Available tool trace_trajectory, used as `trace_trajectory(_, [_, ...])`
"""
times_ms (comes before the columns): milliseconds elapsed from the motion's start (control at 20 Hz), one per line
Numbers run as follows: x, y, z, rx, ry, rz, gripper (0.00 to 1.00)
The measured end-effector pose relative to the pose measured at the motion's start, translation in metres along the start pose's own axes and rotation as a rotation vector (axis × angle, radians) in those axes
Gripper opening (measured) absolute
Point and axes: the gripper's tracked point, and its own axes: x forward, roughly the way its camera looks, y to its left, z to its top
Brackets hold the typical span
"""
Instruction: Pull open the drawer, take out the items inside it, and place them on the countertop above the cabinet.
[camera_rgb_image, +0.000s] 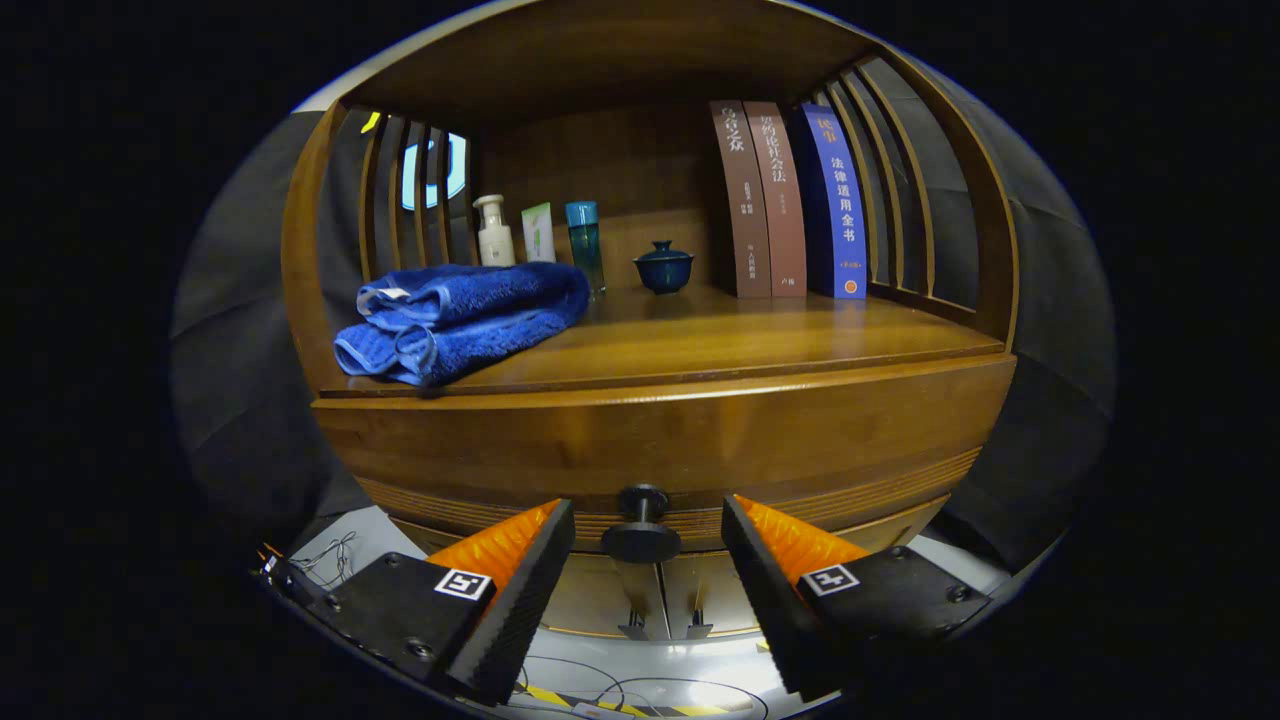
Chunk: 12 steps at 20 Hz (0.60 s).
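The gripper (647, 570) stands wide open, its ridged orange-and-black fingers either side of the round black knob (641, 523) on the closed wooden drawer (660, 440) — touching nothing. Above, the glossy bench (740, 335) carries a folded blue towel (462, 320) (plush), bottles and books.

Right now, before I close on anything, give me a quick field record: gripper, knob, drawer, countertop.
gripper: open, fingers either side of the knob, not touching it
drawer knob: dark, round, between the fingertips
drawer: front looks shut
countertop: folded blue towel at one end, bottles and lidded cup behind, three books upright
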Motion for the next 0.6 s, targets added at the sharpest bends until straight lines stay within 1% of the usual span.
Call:
trace_trajectory(100, [0.003,0.002,-0.004,-0.006,0.012,0.002,0.93])
trace_trajectory(150, [0.007,0.000,-0.008,-0.013,0.023,-0.010,0.82])
trace_trajectory(250, [0.011,0.001,-0.012,-0.025,0.039,-0.007,0.62])
trace_trajectory(300, [0.013,0.002,-0.009,-0.026,0.041,-0.003,0.62])
trace_trajectory(400, [0.021,0.001,-0.015,-0.021,0.045,-0.004,0.47])
trace_trajectory(450, [0.010,0.003,-0.014,-0.019,0.049,-0.002,0.47])
trace_trajectory(500, [0.013,0.002,-0.014,-0.021,0.053,-0.002,0.41])
trace_trajectory(550, [0.010,0.002,-0.015,-0.024,0.055,-0.003,0.42])
trace_trajectory(600, [0.018,0.001,-0.016,-0.027,0.057,-0.002,0.39])
